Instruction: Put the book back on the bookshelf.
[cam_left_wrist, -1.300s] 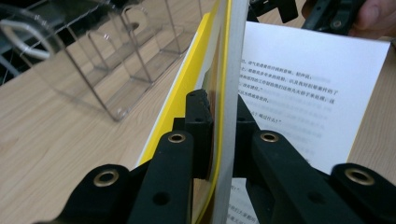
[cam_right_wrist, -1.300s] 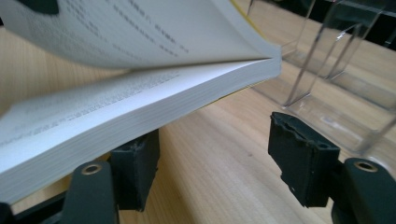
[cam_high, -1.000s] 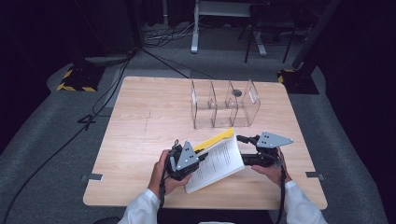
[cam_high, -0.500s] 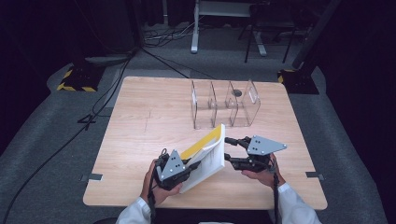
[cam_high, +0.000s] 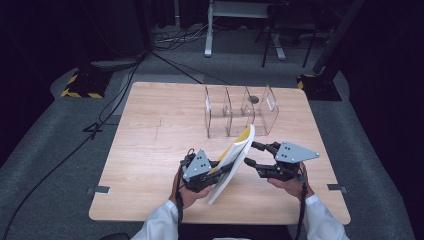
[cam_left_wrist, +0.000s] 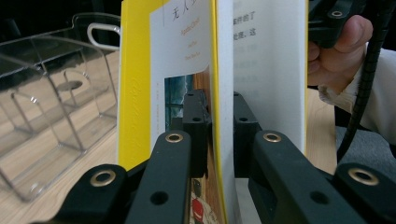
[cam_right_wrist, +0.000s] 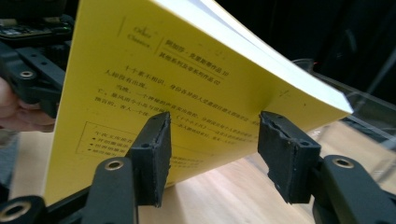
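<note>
A yellow-covered book (cam_high: 235, 156) stands tilted on its lower edge near the table's front. My left gripper (cam_high: 212, 174) is shut on it from the left. In the left gripper view both pads (cam_left_wrist: 196, 123) pinch the yellow cover and some pages of the book (cam_left_wrist: 177, 65). My right gripper (cam_high: 250, 154) is open just right of the book, with its jaws spread toward the back cover. In the right gripper view the book (cam_right_wrist: 187, 79) rises behind the open fingertips (cam_right_wrist: 152, 151), and nothing is between them.
A clear acrylic organizer (cam_high: 241, 111) with upright dividers stands at the table's far middle, just beyond the book; it appears as the organizer (cam_left_wrist: 51, 107) in the left gripper view. Light wooden table (cam_high: 150, 135) stretches bare to the left. Dark floor and cables surround it.
The book has swung up from lying flat to standing tilted on its edge, held by my left gripper. My right gripper has moved left, up to the back cover.
</note>
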